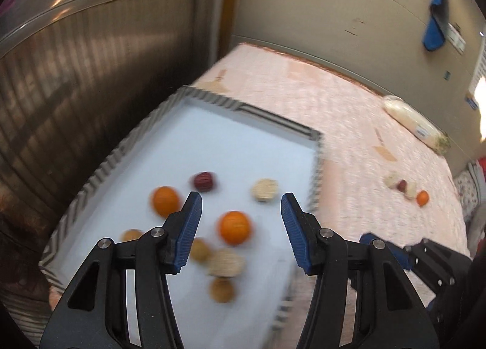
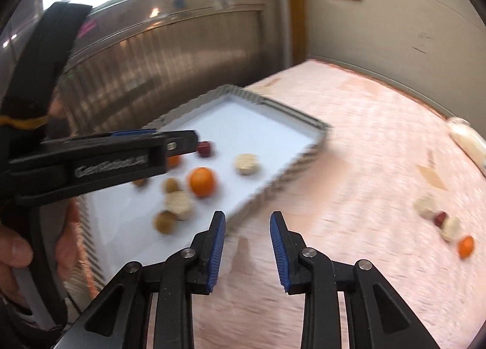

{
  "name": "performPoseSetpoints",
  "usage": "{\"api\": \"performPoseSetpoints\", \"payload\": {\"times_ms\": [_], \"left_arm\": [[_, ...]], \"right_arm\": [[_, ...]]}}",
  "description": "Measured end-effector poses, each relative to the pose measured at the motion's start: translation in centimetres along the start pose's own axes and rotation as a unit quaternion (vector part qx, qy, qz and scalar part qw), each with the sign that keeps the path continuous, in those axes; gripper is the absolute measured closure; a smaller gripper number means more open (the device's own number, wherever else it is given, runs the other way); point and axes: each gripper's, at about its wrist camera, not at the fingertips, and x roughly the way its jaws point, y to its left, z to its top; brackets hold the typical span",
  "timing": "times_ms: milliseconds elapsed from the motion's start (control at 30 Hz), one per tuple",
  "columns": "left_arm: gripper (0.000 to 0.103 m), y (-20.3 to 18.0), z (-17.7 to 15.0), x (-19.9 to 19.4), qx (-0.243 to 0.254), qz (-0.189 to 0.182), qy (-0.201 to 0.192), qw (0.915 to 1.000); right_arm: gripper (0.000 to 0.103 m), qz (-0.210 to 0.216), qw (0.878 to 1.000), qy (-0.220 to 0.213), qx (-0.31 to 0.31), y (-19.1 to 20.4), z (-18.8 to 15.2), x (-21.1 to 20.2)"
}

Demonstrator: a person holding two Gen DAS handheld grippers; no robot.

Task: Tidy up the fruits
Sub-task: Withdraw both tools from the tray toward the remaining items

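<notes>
I operate two hand-held grippers over a bed covered in a pink quilt (image 2: 349,167).

**Gripper state.** The left gripper (image 1: 241,209) has its jaws apart with nothing between them; it hangs over the tray (image 1: 212,100), at the lower centre of the left wrist view. The right gripper (image 2: 247,227) also has its jaws apart and empty, with a narrower gap, over bare quilt just beside the tray's near wall.

**Location of the fruits.** The tray, white-floored with a striped rim, occupies the centre-left of both views. It holds two oranges (image 1: 235,227), a dark red fruit (image 1: 205,181), pale ridged pieces (image 1: 265,189) and several small brown round fruits (image 1: 222,289). The remaining cluster (image 2: 443,224) lies on the quilt at the right edge of both views, well apart from the tray: pale pieces, one dark red fruit and one small orange fruit (image 2: 466,246), all touching or nearly so.

**Handling judgement.**
- The small orange fruit looks round and smooth, so it is likely to roll; I would close on its widest part, jaws level across the middle.
- The red fruit appears small and light; it sits between pale pieces, so I expect neighbours to be nudged.
- The pale pieces look soft or crumbly; I would apply light pressure on their flat sides.
- The quilt yields, so I would avoid pressing down.

Motion blur limits finer detail.
</notes>
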Motion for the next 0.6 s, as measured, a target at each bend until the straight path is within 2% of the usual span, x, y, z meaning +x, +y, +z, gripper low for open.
{"api": "performPoseSetpoints", "payload": {"times_ms": [300,600], "left_arm": [[0.048,-8.9,0.2,1.4,0.066,-0.043,0.011,0.9969],[0.048,-17.6,0.1,5.8,0.119,-0.080,0.055,0.9881]], "right_arm": [[0.070,-0.056,0.997,-0.001,0.057,-8.1,-1.6,-2.5],[0.069,-0.111,0.986,0.005,0.127,-18.0,-4.2,-4.8]]}}
